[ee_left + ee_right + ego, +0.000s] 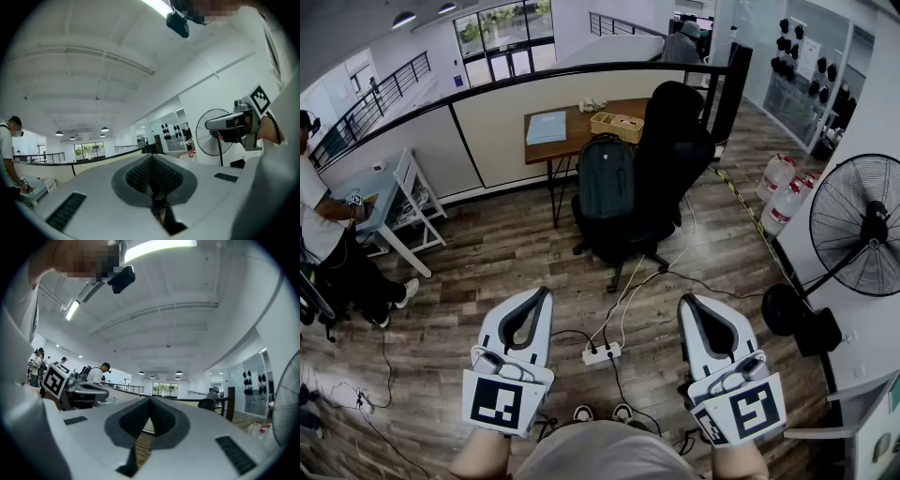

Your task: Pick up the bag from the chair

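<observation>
A dark backpack [607,180] stands upright on the seat of a black office chair [667,169] in the middle of the head view. My left gripper [533,298] and right gripper [694,305] are held low and near me, well short of the chair, both shut with nothing between the jaws. In the left gripper view the left gripper [151,159] points level, with the chair's top barely showing beyond it. In the right gripper view the right gripper [150,401] also points level across the room.
A wooden desk [572,127] with a basket stands behind the chair. A power strip [602,353] and cables lie on the floor between me and the chair. A standing fan [859,225] is at the right. A person [328,234] sits by a white table at the left.
</observation>
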Demonstrator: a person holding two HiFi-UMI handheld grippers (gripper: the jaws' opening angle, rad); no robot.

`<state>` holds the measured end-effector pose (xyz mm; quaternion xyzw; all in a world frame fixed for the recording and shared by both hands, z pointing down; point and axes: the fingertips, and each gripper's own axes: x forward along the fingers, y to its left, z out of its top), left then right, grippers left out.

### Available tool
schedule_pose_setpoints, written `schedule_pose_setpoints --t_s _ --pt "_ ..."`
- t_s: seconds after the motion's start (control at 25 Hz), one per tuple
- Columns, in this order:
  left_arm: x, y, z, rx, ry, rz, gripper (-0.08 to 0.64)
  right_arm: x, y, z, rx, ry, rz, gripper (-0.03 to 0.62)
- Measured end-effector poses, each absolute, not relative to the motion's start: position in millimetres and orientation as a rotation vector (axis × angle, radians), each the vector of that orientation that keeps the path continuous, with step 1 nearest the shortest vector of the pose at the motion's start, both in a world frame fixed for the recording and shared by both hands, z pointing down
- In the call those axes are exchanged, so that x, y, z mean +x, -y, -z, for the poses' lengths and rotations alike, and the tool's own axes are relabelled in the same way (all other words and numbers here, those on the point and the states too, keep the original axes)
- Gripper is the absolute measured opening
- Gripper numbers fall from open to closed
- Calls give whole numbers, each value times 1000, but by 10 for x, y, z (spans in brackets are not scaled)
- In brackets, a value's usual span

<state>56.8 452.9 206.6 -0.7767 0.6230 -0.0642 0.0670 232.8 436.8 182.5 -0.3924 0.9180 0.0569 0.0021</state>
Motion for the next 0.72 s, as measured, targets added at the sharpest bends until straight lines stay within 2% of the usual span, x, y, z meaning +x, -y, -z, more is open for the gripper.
schedule_pose_setpoints --t_s 0.72 --pt "518 -4528 -2094 -2318 -1891 196 2 2348 -4254 -1896 -1302 -2834 -164 3"
